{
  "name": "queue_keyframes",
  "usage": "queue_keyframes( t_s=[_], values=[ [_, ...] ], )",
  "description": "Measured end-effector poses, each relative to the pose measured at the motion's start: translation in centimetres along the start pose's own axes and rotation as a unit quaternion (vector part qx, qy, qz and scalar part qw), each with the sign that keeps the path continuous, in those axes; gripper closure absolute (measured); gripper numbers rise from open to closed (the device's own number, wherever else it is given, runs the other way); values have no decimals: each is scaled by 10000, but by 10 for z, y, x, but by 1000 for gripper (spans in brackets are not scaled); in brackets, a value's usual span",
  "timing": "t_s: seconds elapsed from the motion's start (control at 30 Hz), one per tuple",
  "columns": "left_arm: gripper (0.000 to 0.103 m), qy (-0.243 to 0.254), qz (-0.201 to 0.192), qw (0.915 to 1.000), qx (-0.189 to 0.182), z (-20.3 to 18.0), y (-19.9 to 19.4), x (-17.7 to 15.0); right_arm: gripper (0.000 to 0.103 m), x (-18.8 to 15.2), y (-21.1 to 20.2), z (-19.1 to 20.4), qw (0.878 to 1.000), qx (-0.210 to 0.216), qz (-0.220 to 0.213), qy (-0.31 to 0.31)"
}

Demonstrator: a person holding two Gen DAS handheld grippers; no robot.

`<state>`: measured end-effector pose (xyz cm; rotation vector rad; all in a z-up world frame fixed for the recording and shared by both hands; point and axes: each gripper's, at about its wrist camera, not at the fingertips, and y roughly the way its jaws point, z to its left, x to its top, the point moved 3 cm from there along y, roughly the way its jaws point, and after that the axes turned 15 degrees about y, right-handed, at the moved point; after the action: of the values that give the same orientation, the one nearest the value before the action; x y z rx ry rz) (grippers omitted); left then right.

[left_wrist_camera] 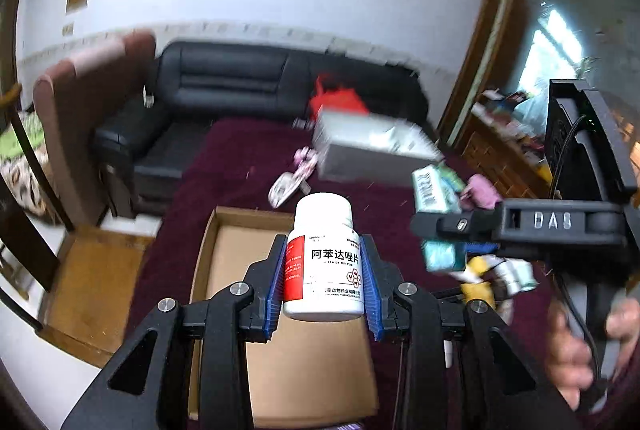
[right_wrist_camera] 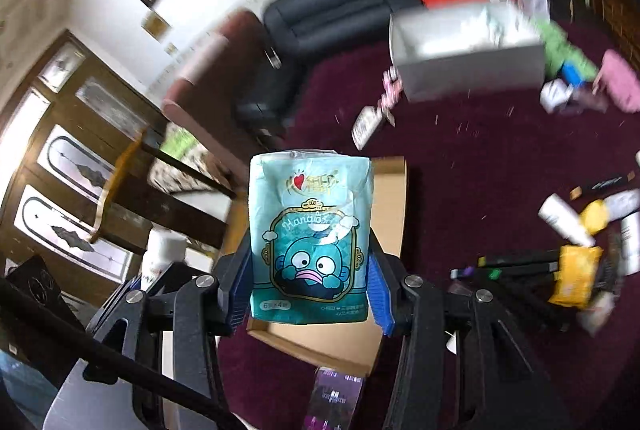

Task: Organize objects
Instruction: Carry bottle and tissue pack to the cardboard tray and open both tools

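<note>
My left gripper (left_wrist_camera: 324, 282) is shut on a white pill bottle (left_wrist_camera: 324, 262) with a red and white label, held upright between the blue pads. It hangs above an open shallow cardboard box (left_wrist_camera: 228, 270) on a maroon cloth. My right gripper (right_wrist_camera: 308, 290) is shut on a teal tissue pack (right_wrist_camera: 310, 242) printed with a cartoon fish, above the same cardboard box (right_wrist_camera: 390, 206). In the left wrist view the right gripper (left_wrist_camera: 440, 226) shows from the side with the teal pack (left_wrist_camera: 434, 190). The right wrist view catches the bottle (right_wrist_camera: 164, 250) at the left.
A grey open box (right_wrist_camera: 468, 46) stands at the back of the maroon cloth (right_wrist_camera: 460, 158). Loose tubes, bottles and a yellow packet (right_wrist_camera: 576, 274) lie in a pile at the right. A purple packet (right_wrist_camera: 336, 398) lies near the front. A black sofa (left_wrist_camera: 224, 86) is behind. A hand (left_wrist_camera: 568, 342) shows at the lower right.
</note>
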<state>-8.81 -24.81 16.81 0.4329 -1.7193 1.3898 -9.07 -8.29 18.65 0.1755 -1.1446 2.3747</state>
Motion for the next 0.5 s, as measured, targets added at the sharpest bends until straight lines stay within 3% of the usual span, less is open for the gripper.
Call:
queue_keyframes(
  t_s=[0.17, 0.33, 0.5],
  values=[
    [74, -158, 660, 9976, 154, 24, 85, -30, 55, 5, 96, -27, 9975, -444, 506, 237],
    [74, -341, 1048, 9937, 196, 43, 133, -44, 55, 21, 145, -40, 9946, -877, 538, 155],
    [74, -475, 1252, 9909, 116, 49, 162, -52, 55, 23, 168, -47, 9923, -1088, 582, 87]
  ],
)
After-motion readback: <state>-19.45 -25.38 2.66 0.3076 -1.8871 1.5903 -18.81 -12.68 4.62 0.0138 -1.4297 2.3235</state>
